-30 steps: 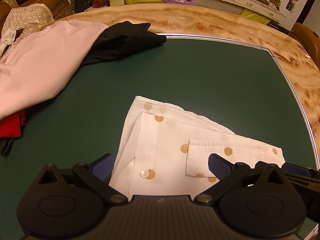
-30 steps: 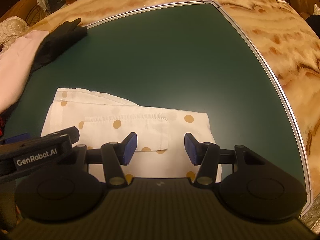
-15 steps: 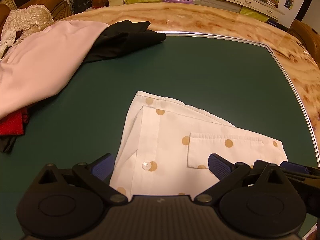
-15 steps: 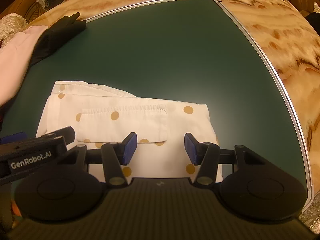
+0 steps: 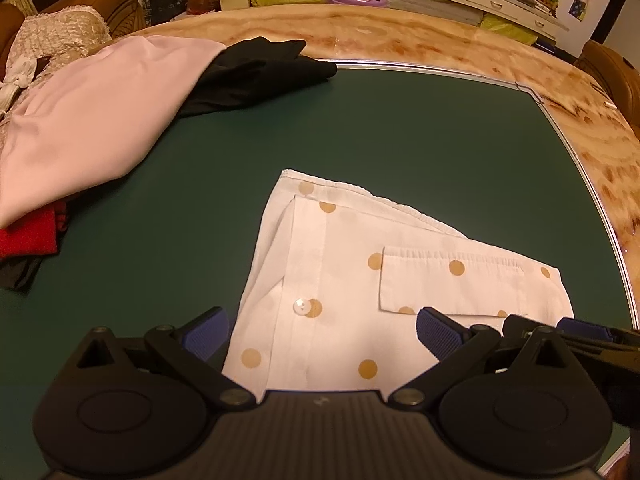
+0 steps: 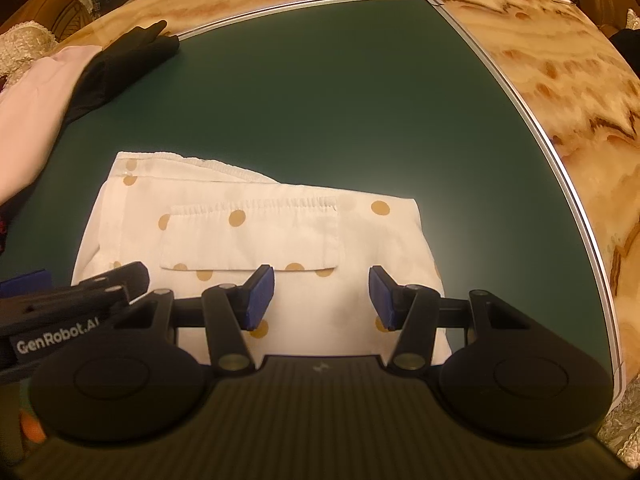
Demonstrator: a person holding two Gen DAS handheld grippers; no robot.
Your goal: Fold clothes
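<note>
Both of my tongs stand wide and hold nothing: the left tongs [image 5: 322, 330] hover over the near left part of the white dotted shirt [image 5: 360, 280], the right tongs [image 6: 322, 298] over its near right part, just below the pocket [image 6: 250, 236]. That shirt lies flat on the green counter [image 5: 400, 128] as a compact, layered rectangle, button placket on the left, pocket up, edges fairly square. By my reckoning it already lies folded, or at least most of the way; whether one more fold is wanted I cannot settle from here. Further out on my left, a pink garment [image 5: 92, 116], a black one [image 5: 256, 72] and a red one [image 5: 28, 236] lie loose in a heap at the counter's far left edge. If the shirt counts as done, I judge the next garment would come from that heap, which calls for a reach leftward and a pinch on one layer only
</note>
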